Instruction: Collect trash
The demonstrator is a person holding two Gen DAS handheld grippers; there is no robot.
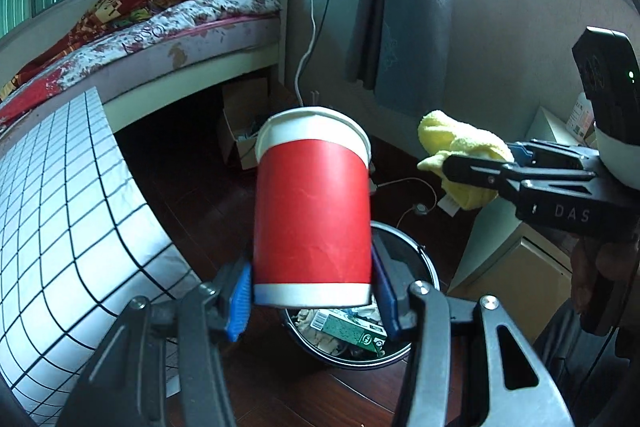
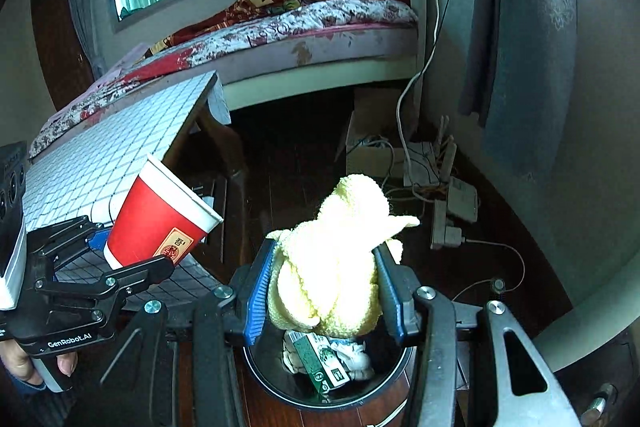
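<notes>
The left gripper [image 1: 312,301] pinches the cup [image 1: 312,211] and the right gripper [image 2: 324,291] pinches the cloth [image 2: 332,259], both above the bin [image 2: 400,367]. The tilted cup may bounce off the rim.

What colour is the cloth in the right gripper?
Pale yellow cloth; the right wrist view shows it best.
</notes>
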